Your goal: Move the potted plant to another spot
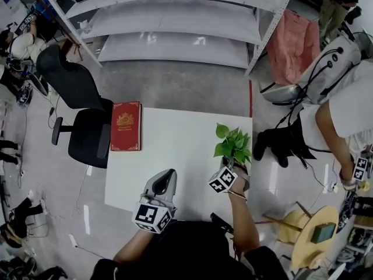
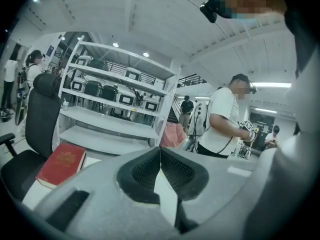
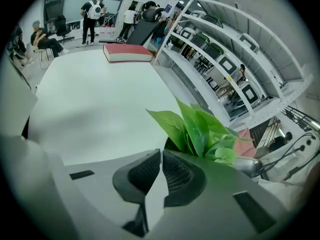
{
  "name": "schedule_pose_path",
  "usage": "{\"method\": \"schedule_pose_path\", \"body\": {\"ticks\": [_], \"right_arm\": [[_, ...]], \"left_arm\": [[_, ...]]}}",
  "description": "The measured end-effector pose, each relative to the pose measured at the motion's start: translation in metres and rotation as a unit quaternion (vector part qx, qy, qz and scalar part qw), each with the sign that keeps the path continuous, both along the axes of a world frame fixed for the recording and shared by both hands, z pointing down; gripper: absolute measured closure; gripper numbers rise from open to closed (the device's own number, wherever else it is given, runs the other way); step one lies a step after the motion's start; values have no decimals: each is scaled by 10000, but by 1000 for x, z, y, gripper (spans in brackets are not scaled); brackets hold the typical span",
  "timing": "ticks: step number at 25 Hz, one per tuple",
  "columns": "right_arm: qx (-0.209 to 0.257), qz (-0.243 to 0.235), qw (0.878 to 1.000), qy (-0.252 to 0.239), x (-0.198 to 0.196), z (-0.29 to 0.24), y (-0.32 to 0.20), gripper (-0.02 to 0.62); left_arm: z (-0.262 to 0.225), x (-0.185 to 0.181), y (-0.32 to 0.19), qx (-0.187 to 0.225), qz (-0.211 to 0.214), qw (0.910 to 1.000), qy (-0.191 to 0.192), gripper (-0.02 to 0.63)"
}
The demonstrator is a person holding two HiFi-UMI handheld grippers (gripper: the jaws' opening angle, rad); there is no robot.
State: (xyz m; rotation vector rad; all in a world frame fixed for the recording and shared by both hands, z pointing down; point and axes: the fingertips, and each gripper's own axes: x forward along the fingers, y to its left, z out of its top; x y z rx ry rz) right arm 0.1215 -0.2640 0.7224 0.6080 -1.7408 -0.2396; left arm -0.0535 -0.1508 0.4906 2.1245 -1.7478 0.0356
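The plant (image 1: 233,144) stands upright at the right side of the table (image 1: 175,156), close to the right edge and the near edge. The right gripper (image 1: 228,171) is at its base. In the right gripper view the leaves (image 3: 200,131) rise directly beyond the tips of that gripper (image 3: 160,151), and the dark pot (image 3: 169,145) sits right against them. The jaws are drawn in to a thin slit. They appear to be nipping the pot's rim, though the rim itself is too small to make out between them.

The left gripper (image 1: 168,177) hovers over the near middle of the table, well apart from the plant. Its jaws (image 2: 160,151) are pressed together on nothing.

The move therefore falls to the right hand. Bare tabletop lies to the plant's left and ahead, toward the red book (image 1: 126,126) at the far left corner. Since the hold looks to be low on one side of the pot, the stem's upright axis probably needs to be kept vertical while carrying, or the plant may tilt.
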Motion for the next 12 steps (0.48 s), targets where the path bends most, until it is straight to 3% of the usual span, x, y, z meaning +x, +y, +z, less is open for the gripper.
{"method": "schedule_pose_path", "body": {"ticks": [12], "right_arm": [[103, -182, 9998, -40, -86, -17, 24, 578]], "left_arm": [[-6, -89, 32, 84, -247, 9997, -29, 589]]}}
